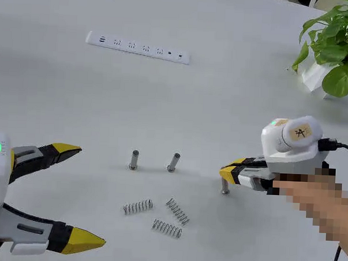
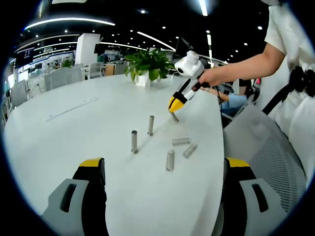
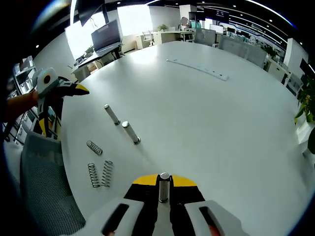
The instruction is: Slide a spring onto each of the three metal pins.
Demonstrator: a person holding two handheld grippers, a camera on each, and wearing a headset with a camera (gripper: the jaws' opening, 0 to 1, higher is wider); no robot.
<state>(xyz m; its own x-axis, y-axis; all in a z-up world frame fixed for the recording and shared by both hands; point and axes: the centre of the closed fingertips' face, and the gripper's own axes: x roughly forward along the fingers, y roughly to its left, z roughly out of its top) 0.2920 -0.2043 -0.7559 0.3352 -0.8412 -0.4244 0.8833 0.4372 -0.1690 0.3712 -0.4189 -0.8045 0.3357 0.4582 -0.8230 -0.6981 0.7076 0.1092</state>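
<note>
Right tongs (image 1: 226, 172) pinch a short, silvery, flat-topped pin (image 3: 163, 189) standing upright.

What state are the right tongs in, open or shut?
Shut on a pin: the right gripper view shows the right tongs clamped against its shaft.

There are three pins: one pin (image 1: 224, 188) sits between the tips of the right gripper (image 1: 225, 172), and a second pin (image 1: 173, 162) and a third pin (image 1: 134, 160) stand upright between the two grippers. Three springs lie loose in that same gap, one spring (image 1: 138, 207) nearest the left gripper (image 1: 90, 195), another spring (image 1: 177, 211) and a last spring (image 1: 167, 228) beside it. Beyond both grippers lie one power strip (image 1: 137, 47) and one potted plant (image 1: 334, 39).
</note>
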